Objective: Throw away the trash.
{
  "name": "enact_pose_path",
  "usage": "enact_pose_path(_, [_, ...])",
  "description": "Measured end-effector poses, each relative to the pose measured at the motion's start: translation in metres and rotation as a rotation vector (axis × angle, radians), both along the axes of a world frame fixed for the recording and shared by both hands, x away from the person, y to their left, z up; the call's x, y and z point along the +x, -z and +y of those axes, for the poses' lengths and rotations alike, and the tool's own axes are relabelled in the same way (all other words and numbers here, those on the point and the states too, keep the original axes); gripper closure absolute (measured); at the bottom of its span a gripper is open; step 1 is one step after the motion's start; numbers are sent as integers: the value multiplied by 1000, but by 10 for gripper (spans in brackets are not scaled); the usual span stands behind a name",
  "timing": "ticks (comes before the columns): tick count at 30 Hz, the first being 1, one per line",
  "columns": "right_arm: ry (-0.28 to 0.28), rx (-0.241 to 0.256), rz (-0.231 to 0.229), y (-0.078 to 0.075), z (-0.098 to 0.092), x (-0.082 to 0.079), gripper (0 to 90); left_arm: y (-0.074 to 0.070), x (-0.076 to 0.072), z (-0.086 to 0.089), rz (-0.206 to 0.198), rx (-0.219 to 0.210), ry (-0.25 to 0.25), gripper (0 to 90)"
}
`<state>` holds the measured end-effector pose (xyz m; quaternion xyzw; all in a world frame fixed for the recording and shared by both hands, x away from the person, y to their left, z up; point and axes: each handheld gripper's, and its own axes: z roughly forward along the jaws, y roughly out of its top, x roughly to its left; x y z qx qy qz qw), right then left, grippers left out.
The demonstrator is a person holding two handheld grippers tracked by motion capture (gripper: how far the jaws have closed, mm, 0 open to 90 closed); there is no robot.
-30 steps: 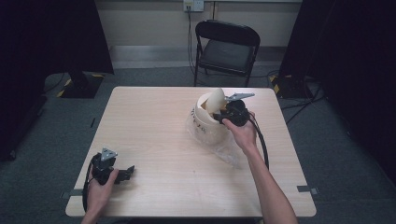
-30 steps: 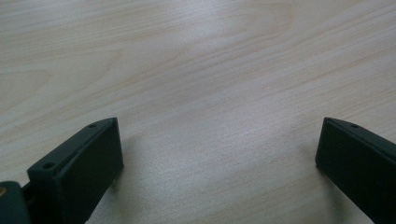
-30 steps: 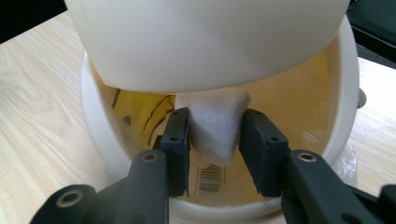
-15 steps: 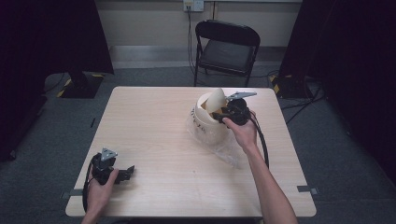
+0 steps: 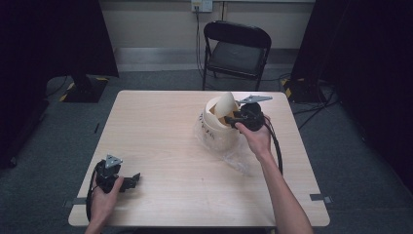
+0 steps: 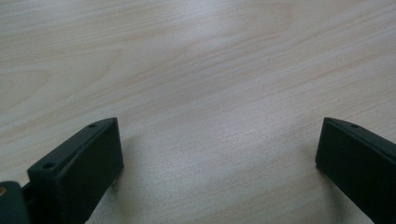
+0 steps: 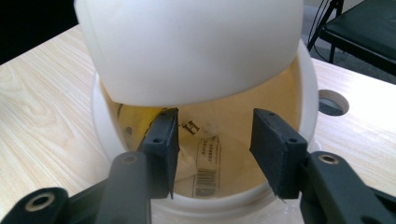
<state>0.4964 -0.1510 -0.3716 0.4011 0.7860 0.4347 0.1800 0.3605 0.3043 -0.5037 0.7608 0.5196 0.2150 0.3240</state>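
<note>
- The table (image 5: 160, 141) carried a white bucket (image 5: 216, 127) toward its far right part, with a cream lid (image 5: 225, 104) tilted up at the bucket's far rim.
- A sheet of clear plastic (image 5: 236, 156) lay under and in front of the bucket, reaching toward the table's right edge.
- Beyond the far edge stood a black folding chair (image 5: 237, 48); a round hole (image 7: 332, 102) showed in the tabletop just beyond the bucket.
- Your right gripper (image 7: 215, 140) hung at the bucket's near rim with its jaws spread apart over the opening; whether they touched anything could not be told.
- Between and beyond those jaws you saw the yellowish inner wall and a printed label (image 7: 207, 165) with a barcode; the raised lid stood directly above the jaw tips.
- Your left gripper (image 5: 119, 179) lay near the table's near left corner, held by your left hand (image 5: 103, 200), well apart from the bucket.
- Its jaws were wide open over bare wood, holding nothing.
</note>
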Motion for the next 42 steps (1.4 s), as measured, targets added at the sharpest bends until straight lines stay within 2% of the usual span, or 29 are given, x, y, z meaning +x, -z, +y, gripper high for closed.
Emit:
enact_pose_path(2, [1,16,-8,-3,-2,-2,542,0,0,0,0,0,0,1])
enact_pose_path(9, [31,28,-26,-11,-15,-8,541,0,0,0,0,0,0,1])
enact_pose_path(16, [51,21,-54,-15,-21,-22,485,0,0,0,0,0,0,1])
enact_pose_path(27, [107,47,-26,-9,-40,-42,265,0,0,0,0,0,0,1])
enact_pose_path(30, [103,52,-33,-5,-46,-50,224,0,0,0,0,0,0,1])
enact_pose_path(35, [91,56,-27,4,-55,-63,179,0,-1,0,0,-3,-3,1])
enact_pose_path(42, [122,74,-14,15,-72,-79,151,0,-1,0,0,-3,-4,1])
